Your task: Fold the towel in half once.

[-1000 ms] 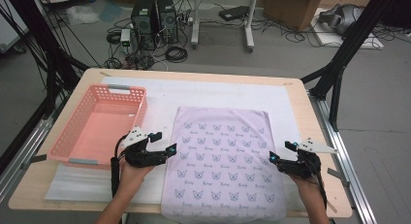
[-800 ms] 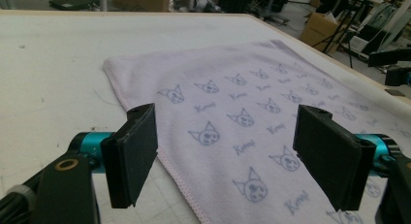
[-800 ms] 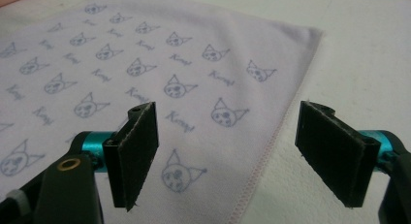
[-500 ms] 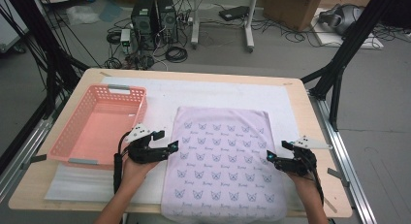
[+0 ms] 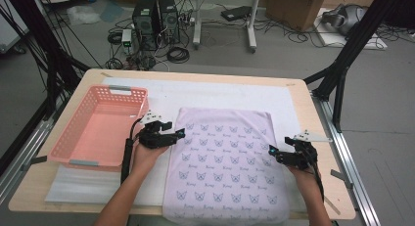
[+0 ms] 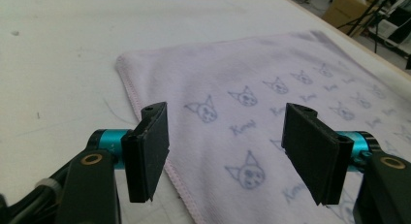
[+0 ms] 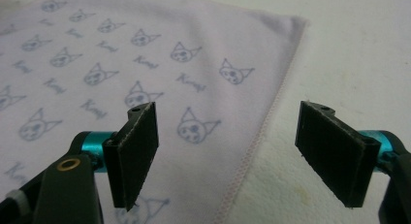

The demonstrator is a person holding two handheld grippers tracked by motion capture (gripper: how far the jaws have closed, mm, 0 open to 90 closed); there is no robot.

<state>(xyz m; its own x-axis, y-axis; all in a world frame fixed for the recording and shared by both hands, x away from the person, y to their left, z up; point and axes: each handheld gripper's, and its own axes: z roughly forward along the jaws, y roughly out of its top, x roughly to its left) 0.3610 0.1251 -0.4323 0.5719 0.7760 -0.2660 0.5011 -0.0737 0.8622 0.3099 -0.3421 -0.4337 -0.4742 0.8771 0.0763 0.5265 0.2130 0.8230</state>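
Floor (image 5: 293, 55): grey, smooth, littered with loose black cables.
Computer towers (image 5: 156, 15): two dark cases standing on the floor beyond the table's far edge, far ahead of the left gripper (image 5: 180, 133).
Cardboard box (image 5: 298, 6): brown, at the far end of the room, ahead of the right gripper (image 5: 270, 150).
Frame legs (image 5: 347, 50): black struts slanting down to the floor, outward of the right gripper; more at the room's other side.
Table (image 5: 306, 113): pale wood top, rounded corners, white mat laid over it.
Metal rail (image 5: 352, 172): silver, along the table's side beyond the right gripper.
Light: even, soft, no hard shadows.
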